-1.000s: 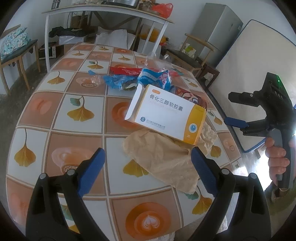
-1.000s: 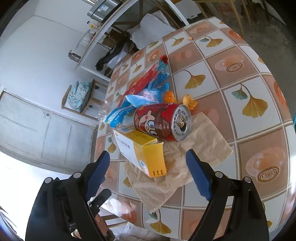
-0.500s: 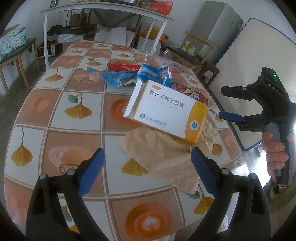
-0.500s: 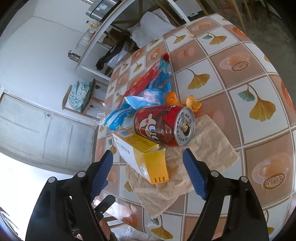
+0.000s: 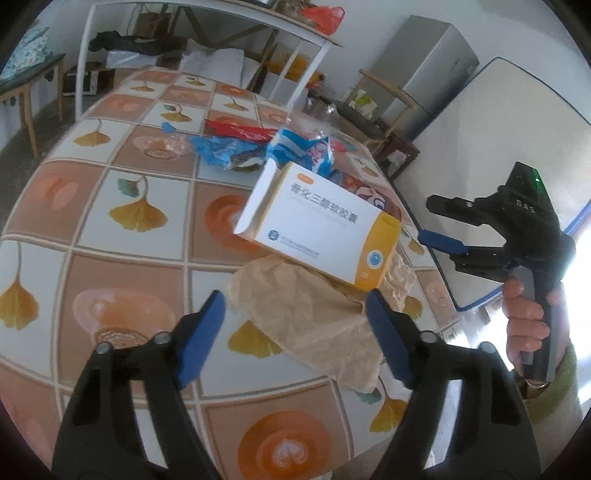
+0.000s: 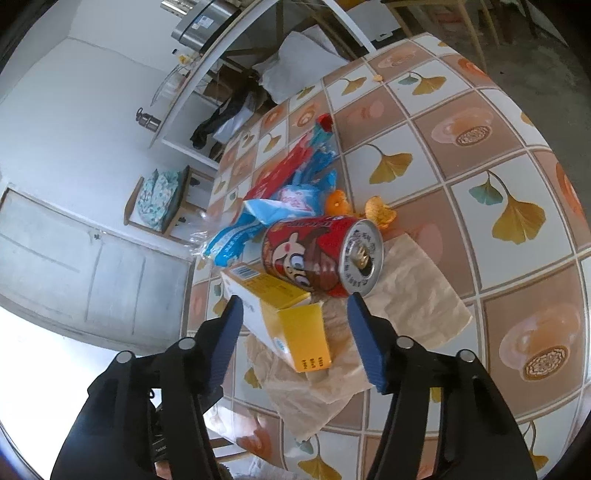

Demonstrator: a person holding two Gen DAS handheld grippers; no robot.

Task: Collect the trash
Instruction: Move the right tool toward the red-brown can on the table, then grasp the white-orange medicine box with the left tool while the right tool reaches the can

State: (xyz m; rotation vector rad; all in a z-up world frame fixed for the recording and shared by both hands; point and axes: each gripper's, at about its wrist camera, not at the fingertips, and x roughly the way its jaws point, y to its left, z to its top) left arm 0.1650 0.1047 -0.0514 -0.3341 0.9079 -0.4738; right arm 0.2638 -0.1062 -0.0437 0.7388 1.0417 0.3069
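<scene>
The counter [image 5: 92,236] wears a glossy cloth of orange and white squares printed with ginkgo leaves and coffee cups, and the trash lies bunched near one edge of it. Around it the room is cluttered: a white-framed table [image 5: 207,22] with bags and clothes heaped under it, a grey fridge [image 5: 424,70] in the corner, a wooden chair [image 5: 384,122] beside that, a mattress [image 5: 491,155] leaning on the wall, and in the right wrist view a pale door [image 6: 74,266] and a stool with a patterned cushion [image 6: 159,199]. A crumpled brown paper [image 5: 314,317] lies flat on the cloth. On it rests a white-and-yellow box [image 5: 317,225] with one end flap standing open; what is inside cannot be seen. Touching the box lies a red can [image 6: 317,254] on its side, its opened top facing the right camera; its inside is dark. Behind them lie blue wrappers [image 5: 240,151], a red wrapper [image 5: 240,129] and bits of orange peel [image 6: 380,214]. The left gripper [image 5: 295,332] hovers above the paper's near edge, fingers [image 5: 201,336] apart and holding nothing, having just been closing. The right gripper [image 6: 293,336] has also just been closing; its fingers [image 6: 365,339] straddle the box's yellow end without touching it.
</scene>
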